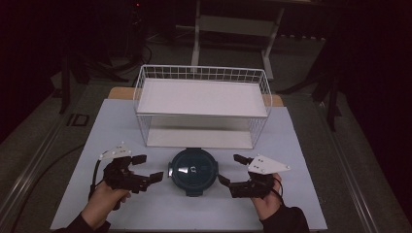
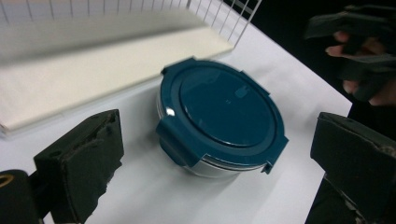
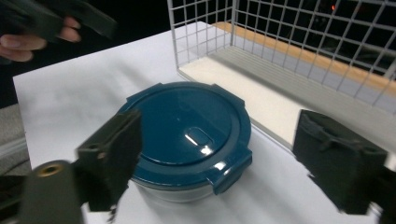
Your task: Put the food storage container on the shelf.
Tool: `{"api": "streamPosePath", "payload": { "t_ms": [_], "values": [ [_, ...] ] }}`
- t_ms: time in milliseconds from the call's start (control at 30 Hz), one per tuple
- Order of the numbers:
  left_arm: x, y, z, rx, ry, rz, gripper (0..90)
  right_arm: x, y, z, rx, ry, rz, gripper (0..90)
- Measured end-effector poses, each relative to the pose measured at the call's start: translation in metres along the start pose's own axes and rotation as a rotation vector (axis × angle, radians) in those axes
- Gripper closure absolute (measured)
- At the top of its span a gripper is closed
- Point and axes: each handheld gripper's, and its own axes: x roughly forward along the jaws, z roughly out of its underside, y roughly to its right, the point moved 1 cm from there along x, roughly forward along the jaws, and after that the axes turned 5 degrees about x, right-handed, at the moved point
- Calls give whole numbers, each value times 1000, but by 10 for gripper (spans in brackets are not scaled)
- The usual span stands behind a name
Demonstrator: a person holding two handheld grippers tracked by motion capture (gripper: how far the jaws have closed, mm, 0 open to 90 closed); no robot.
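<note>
Container (image 1: 192, 171): one, round, clear base under a glossy dark-blue lid with four clip tabs; sits on the counter (image 1: 301, 194) just in front of the rack, between the two hand-held grippers.
Rack (image 1: 201, 104): one, white wire grid, two flat shelves.
Counter: one, flat, matt white top.
Left hand-held gripper (image 1: 143, 168): black, rough worn pads; jaws open, holding nothing, beside the container.
Right hand-held gripper (image 1: 230, 170): black, same pads; jaws spread wide, holding nothing, clear of the container.
</note>
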Motion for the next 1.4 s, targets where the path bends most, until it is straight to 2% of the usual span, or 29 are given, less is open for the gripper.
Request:
{"api": "streamPosePath", "payload": {
  "t_ms": [67,133,167,200,233,267,300,333,367,400,433,467,533,567,600,667,700,767,833,867,900,933,1033,1100,1200,1233,1300,1333,1400],
  "values": [
    [3,-2,0,-13,2,6,27,1,-3,0,-14,5,7,131],
    [18,-11,2,-78,-20,65,28,2,-4,0,8,-7,17,116],
    [21,-13,2,-91,-23,71,31,3,-3,0,34,-7,8,112],
    [27,-16,3,-106,-34,82,32,4,-3,0,39,-2,13,106],
    [29,-18,3,-118,-38,94,32,6,-4,1,36,-7,38,106],
    [29,-18,3,-118,-38,94,33,6,-4,1,36,-7,38,106],
    [35,-22,4,-145,-52,108,33,7,-5,1,37,-11,45,105],
    [41,-26,4,-185,-56,102,33,9,-5,2,41,-14,38,102],
    [41,-26,4,-185,-56,102,33,9,-5,2,41,-14,38,102],
    [44,-29,4,-212,-63,105,33,12,-6,5,27,-30,46,102],
    [50,-34,5,-269,-83,107,34,13,-6,5,30,-31,42,102],
    [50,-34,5,-269,-83,107,34,13,-6,5,30,-31,42,102],
    [56,-38,6,-317,-133,103,34,15,-6,6,36,-41,31,103],
    [56,-38,6,-317,-133,103,35,16,-5,6,40,-45,28,103],
    [61,-42,9,-367,-167,116,36,16,-5,6,43,-48,25,104],
    [63,-43,9,-379,-176,116,64,16,-5,6,45,-47,24,119],
    [66,-45,11,-426,-192,148,74,15,-4,6,50,-51,16,127],
    [68,-47,13,-461,-209,149,153,16,-4,6,49,-56,13,127],
    [69,-48,15,-470,-218,159,212,16,-5,7,45,-58,17,127],
    [70,-50,16,-504,-224,173,247,16,-5,7,49,-62,13,127],
    [70,-50,16,-504,-224,173,292,16,-5,7,49,-62,13,127],
    [70,-52,17,-533,-225,184,340,16,-5,7,50,-62,14,132],
    [70,-53,19,-547,-234,179,415,16,-4,7,51,-61,16,132],
    [70,-55,20,-560,-247,185,423,17,-4,7,57,-63,12,132],
    [75,-55,23,-584,-268,225,446,17,-4,7,58,-64,12,133],
    [75,-55,23,-584,-268,225,453,17,-4,7,58,-64,12,133],
    [78,-56,25,-604,-269,266,463,17,-3,7,62,-67,9,134],
    [78,-56,25,-600,-270,270,496,17,-3,7,67,-70,9,135],
    [78,-56,25,-609,-268,279,504,18,-1,8,75,-71,8,139]
  ]
}}
